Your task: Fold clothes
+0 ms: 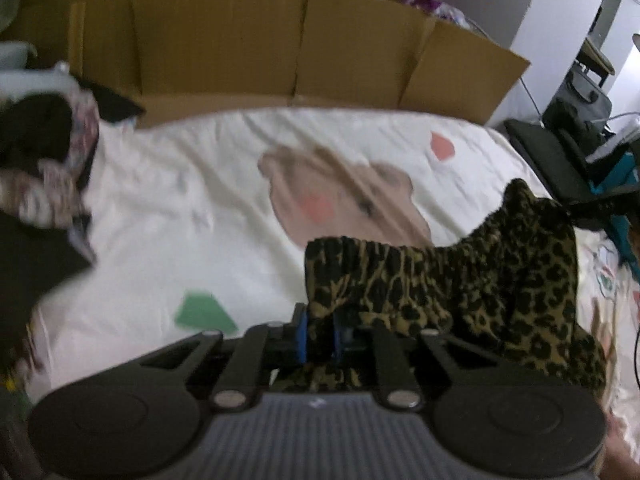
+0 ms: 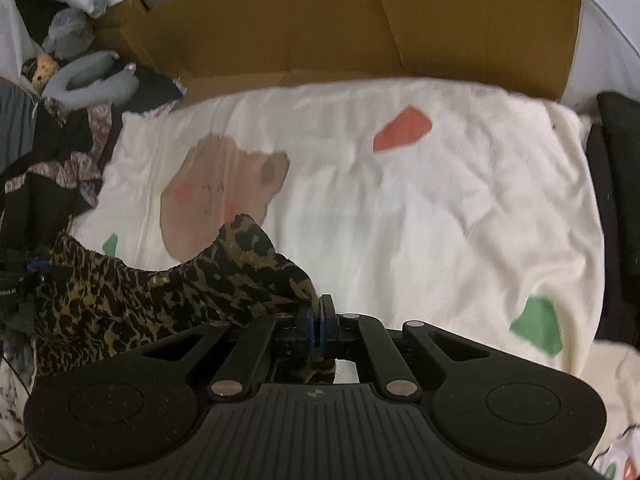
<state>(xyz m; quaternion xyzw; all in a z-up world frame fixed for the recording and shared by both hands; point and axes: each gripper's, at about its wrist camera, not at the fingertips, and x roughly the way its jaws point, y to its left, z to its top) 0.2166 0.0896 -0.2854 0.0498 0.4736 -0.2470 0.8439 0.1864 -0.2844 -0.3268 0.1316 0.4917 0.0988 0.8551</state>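
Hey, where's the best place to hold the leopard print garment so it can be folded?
By the gathered stretchy edge at its two ends. The left gripper is shut on one end of the leopard print garment and the right gripper on the other, both coming from the near side, so the cloth hangs between them over the bed sheet.

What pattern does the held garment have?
Leopard print, black spots on tan garment; clearest in the left wrist view.

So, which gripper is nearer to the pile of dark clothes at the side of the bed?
Left. The left gripper, shut on the leopard-print garment, is the one toward the dark clothes pile. The right gripper holds the garment's other end, farther from the pile.
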